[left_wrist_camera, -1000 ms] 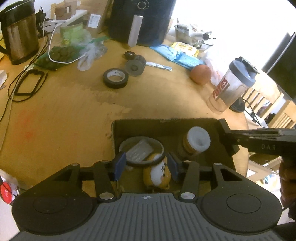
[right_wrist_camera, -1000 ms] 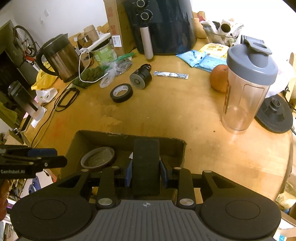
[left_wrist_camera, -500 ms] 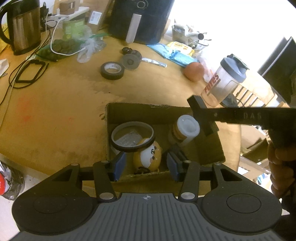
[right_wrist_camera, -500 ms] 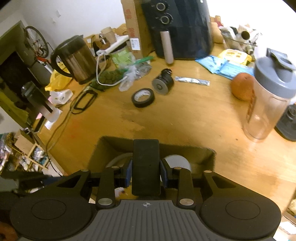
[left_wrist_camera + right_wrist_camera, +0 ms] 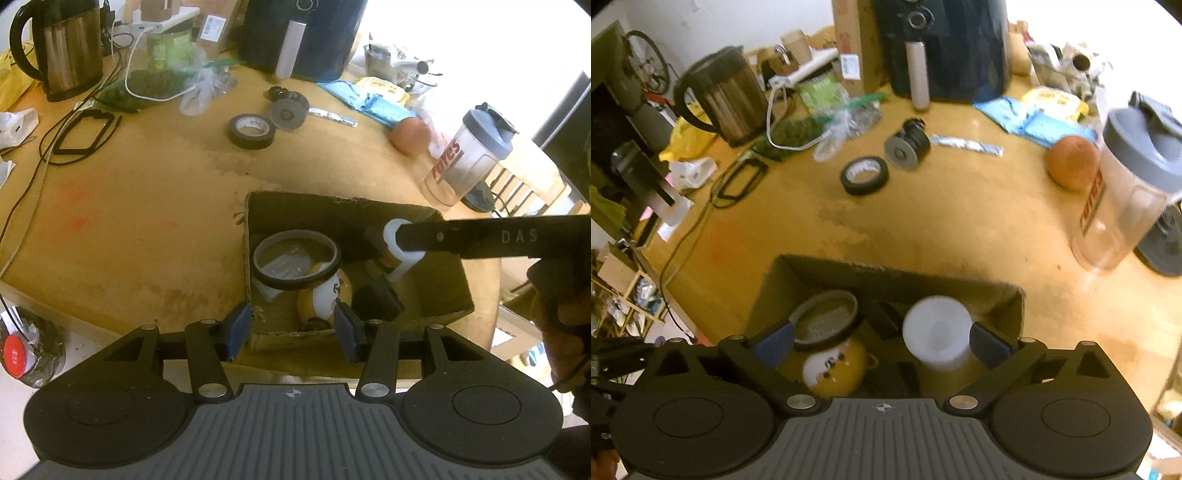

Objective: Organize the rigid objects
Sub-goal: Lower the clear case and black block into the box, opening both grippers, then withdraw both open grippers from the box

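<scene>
Wooden table (image 5: pixel 960 229), cluttered. My right gripper (image 5: pixel 882 341) now gapes wide over the cardboard box (image 5: pixel 448 284); the black block (image 5: pixel 376 301) it clamped earlier lies inside, at 5 o'clock. Left gripper (image 5: pixel 291 325) open, empty. Tape roll (image 5: pixel 864 175) at 12 seems next.

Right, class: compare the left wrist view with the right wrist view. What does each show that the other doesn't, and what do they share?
Only the left wrist view shows the right gripper's arm reaching over the box, and the red-capped jar off the table edge.

Only the right wrist view shows the bicycle wheel and the open right gripper.

Both show the cardboard box, the yellow toy, the white-lidded jar, the black tape roll, the kettle and the shaker bottle.
</scene>
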Available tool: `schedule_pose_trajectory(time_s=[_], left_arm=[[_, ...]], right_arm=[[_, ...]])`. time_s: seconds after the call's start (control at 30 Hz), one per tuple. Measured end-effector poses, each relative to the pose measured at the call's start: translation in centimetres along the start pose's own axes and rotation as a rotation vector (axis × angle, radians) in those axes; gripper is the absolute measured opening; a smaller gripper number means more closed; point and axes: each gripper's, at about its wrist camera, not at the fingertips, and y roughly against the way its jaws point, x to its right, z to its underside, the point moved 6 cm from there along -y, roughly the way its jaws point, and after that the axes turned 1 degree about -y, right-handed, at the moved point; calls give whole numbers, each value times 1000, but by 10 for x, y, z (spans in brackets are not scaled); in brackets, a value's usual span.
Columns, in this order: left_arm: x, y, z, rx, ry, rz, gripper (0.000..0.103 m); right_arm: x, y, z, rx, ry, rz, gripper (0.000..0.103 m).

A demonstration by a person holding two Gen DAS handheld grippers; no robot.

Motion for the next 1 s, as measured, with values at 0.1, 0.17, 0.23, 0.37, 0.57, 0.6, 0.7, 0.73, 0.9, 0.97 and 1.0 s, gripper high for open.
schedule_pose_trajectory(time_s=[0.1,0.17,0.23,0.37,0.57,0.6,0.7,0.73,0.9,0.97,1.0], left_arm=[[2,-2,-1,-4,-11,3,50],[4,-5,-1,-10,-18,3,52],[6,-7,-2,-15,-28,-1,54],[10,-11,-3,-24,-47,-10,54],[12,-14,-9,-23,-56,-23,56],[13,-15,-10,-21,-57,-24,60],[14,-15,-13,-7,-57,-33,69],[14,-16,-15,-6,-58,-34,69],[14,-18,-21,4,-60,-40,69],[14,-19,-23,9,-62,-45,69],[14,-20,-25,11,-61,-46,69]], right_arm=[[3,0,5,-11,-7,11,103],[6,0,8,-16,-9,20,103],[9,0,11,-18,-11,32,103],[16,3,14,-10,-16,58,103],[26,10,15,37,6,101,103],[27,11,15,48,9,104,103],[30,11,14,52,14,109,103],[31,11,13,53,14,115,103],[35,12,10,90,41,156,103],[35,13,8,107,73,161,103],[34,14,6,114,90,162,103]])
